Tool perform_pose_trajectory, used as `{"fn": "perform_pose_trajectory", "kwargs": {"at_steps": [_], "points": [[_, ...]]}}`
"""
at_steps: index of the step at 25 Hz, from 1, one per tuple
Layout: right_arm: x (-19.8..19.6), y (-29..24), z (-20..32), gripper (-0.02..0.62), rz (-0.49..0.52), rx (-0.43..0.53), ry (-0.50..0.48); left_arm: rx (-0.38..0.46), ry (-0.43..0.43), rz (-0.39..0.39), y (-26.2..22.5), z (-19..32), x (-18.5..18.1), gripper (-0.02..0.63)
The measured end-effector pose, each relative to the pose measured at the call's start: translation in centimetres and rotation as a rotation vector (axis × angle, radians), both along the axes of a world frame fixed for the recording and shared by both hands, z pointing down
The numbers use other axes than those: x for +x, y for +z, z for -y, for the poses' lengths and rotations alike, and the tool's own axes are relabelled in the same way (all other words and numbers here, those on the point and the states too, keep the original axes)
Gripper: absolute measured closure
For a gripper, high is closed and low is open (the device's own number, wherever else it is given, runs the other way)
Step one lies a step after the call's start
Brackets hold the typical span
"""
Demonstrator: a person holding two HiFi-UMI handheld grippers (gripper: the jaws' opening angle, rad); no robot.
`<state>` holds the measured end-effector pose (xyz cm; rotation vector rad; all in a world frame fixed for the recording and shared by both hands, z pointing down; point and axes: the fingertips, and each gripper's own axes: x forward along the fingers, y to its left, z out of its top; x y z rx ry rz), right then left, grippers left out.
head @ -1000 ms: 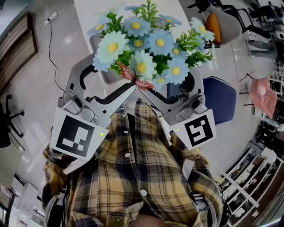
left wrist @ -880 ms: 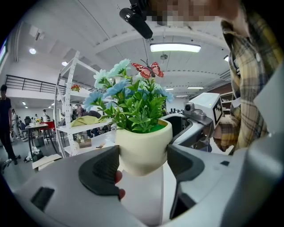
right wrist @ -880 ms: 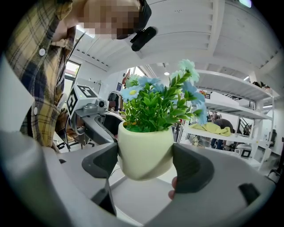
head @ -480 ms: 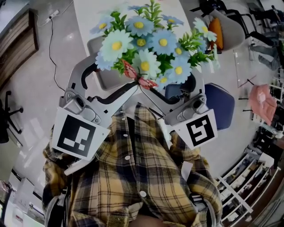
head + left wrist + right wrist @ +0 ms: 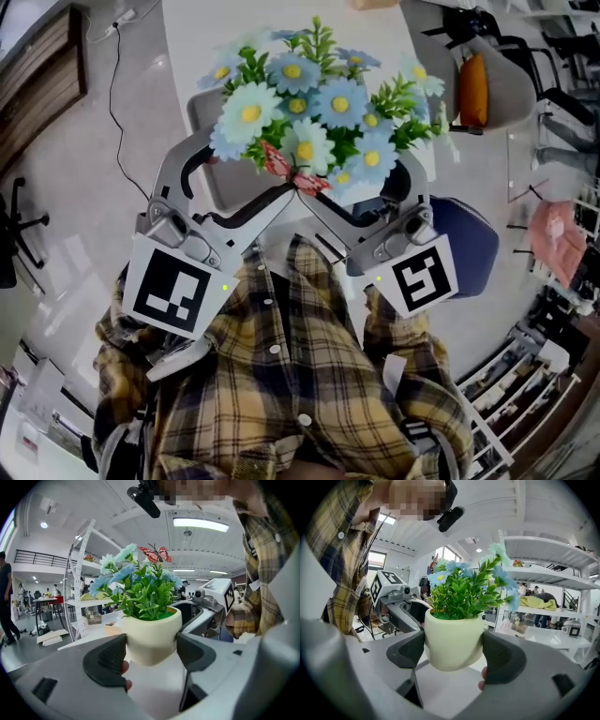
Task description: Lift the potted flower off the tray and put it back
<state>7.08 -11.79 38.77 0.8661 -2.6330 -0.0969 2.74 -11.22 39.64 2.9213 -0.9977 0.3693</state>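
The potted flower [image 5: 309,122], blue daisies with a red butterfly in a cream pot, hangs in the air just below the head camera. Both grippers clamp the pot from opposite sides. In the left gripper view the cream pot [image 5: 151,637] sits between the dark pads of the left gripper [image 5: 151,654]. The right gripper view shows the same pot [image 5: 453,639] squeezed by the right gripper [image 5: 454,653]. From above, the left gripper [image 5: 246,178] and right gripper [image 5: 366,183] meet under the blooms, which hide their tips and the pot. The grey tray [image 5: 199,112] lies on the table below.
A white table [image 5: 187,37] carries the tray. A blue chair [image 5: 469,234] stands at its right, and a chair with an orange cushion [image 5: 473,89] further back. A cable [image 5: 112,103] runs over the floor at left. White racks [image 5: 506,384] stand at lower right.
Both grippers stay shut on the pot. The flowers look slightly smaller and lower in the head view, and more of the table shows behind them.
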Motion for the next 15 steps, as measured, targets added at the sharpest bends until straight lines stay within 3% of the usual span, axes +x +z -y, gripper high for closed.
{"fn": "perform_pose_trajectory", "kwargs": {"at_steps": [7, 15], "points": [[0.03, -0.06, 0.25, 0.221, -0.01, 0.04, 0.024, 0.044, 0.022, -0.005, -0.01, 0.39, 0.1, 0.278], [-0.21, -0.1, -0.46, 0.221, -0.007, -0.028, 0.034, -0.03, 0.023, 0.023, -0.27, -0.26, -0.21, 0.278]]}}
